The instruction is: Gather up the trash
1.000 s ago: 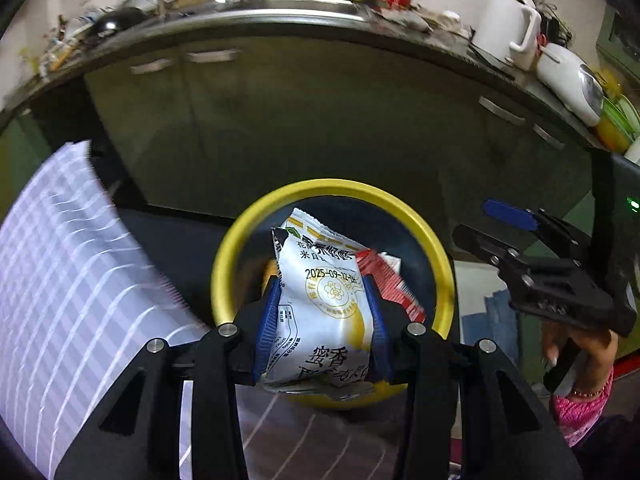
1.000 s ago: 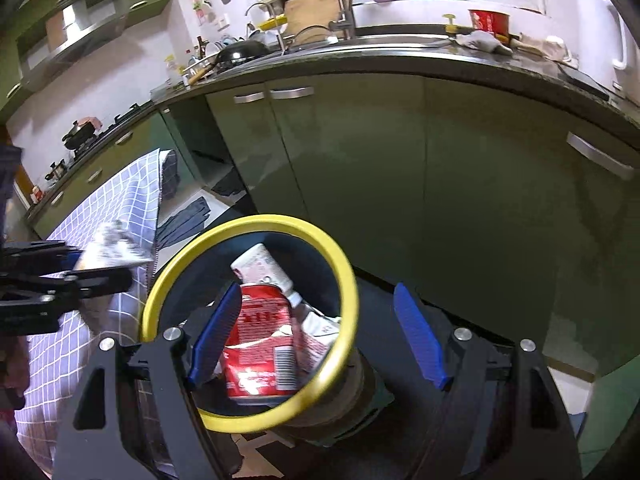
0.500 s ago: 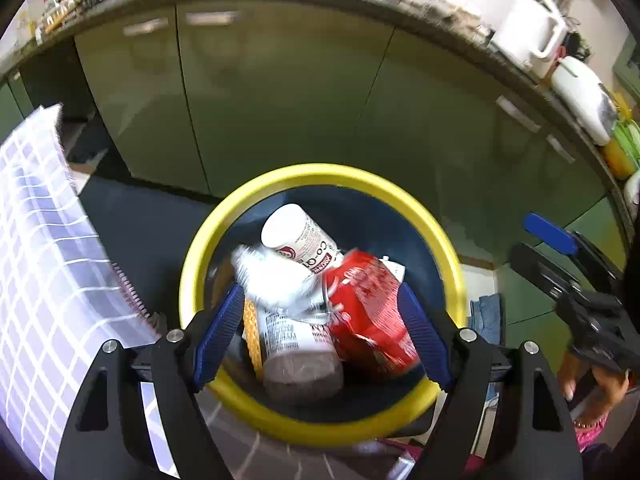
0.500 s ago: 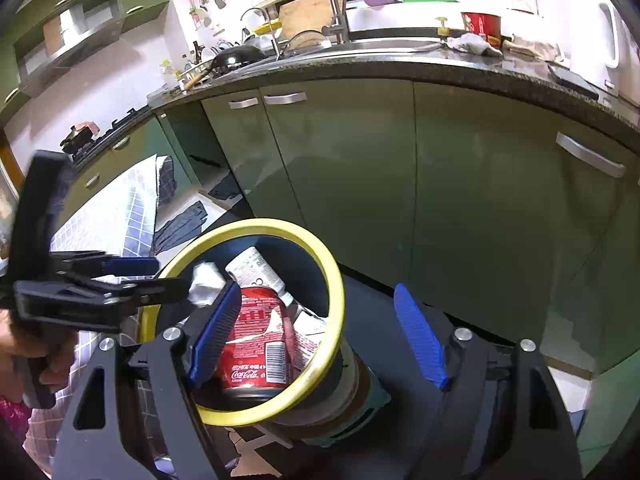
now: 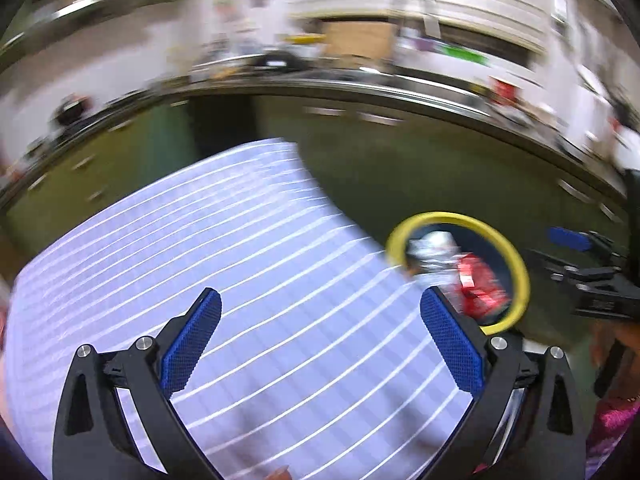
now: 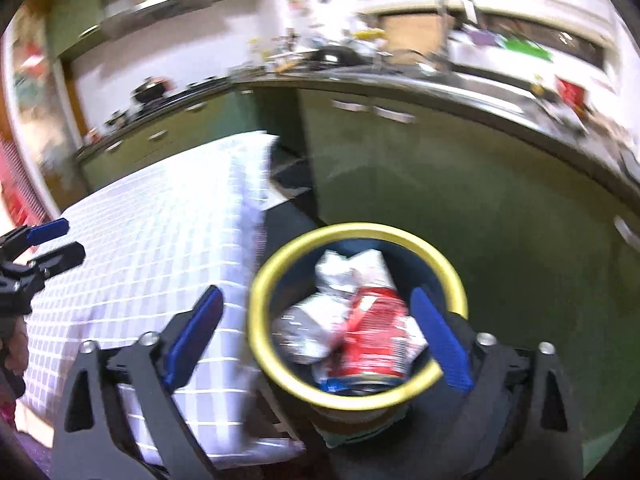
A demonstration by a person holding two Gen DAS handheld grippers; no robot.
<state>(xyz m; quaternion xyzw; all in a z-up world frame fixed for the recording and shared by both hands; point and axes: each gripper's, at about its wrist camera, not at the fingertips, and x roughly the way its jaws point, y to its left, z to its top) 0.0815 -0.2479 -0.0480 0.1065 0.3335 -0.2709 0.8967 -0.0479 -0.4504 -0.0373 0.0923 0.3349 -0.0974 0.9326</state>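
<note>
My left tongs are spread wide with nothing between the blue pads, and they hang over the checked cloth that covers the worktop. My right tongs are just as wide and just as bare, poised above the yellow-rimmed bin, which stands on the floor just beside the cloth's hanging edge.

The trash is in the bin: a red can lies among crumpled white wrappers, piled up near the rim. In the left view the same bin sits off to the right, beyond the corner of the cloth.

I judge that I am between items, with one drop finished and the next pick not yet begun. Both views are smeared by motion, so small things are hard to make out, and I see no loose rubbish on the stretch of cloth in view.

Next I need to steady a camera and find what is left, then bring open tongs down around it. A flat wrapper on cloth calls for a low approach, or I pinch fabric too.
</note>
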